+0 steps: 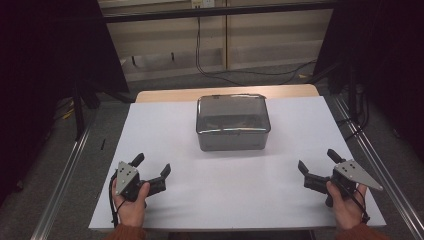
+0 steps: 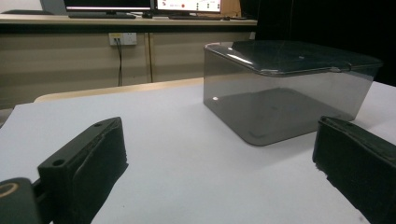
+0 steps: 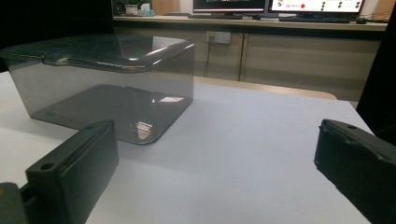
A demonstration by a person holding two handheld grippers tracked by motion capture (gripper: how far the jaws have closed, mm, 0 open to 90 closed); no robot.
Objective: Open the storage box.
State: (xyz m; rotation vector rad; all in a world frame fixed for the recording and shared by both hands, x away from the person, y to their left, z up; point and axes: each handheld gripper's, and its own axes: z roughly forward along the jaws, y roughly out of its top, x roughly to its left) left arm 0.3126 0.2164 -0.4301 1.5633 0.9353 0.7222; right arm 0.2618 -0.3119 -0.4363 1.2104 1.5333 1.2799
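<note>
A smoky transparent plastic box (image 1: 232,122) with its lid on stands at the middle of the white table top (image 1: 225,185), toward the far side. It looks empty in the left gripper view (image 2: 285,88) and in the right gripper view (image 3: 107,79). My left gripper (image 1: 152,165) rests near the front left of the table, held by a hand, its jaws wide open with nothing between them. My right gripper (image 1: 317,161) rests near the front right in the other hand, also wide open and holding nothing. Both grippers sit well short of the box.
The white sheet covers a wooden table whose far edge (image 1: 225,93) shows behind the box. Metal rails (image 1: 65,175) run along both sides. Beyond stand a wooden counter (image 2: 116,51) with a wall socket, cables and monitors (image 3: 275,5).
</note>
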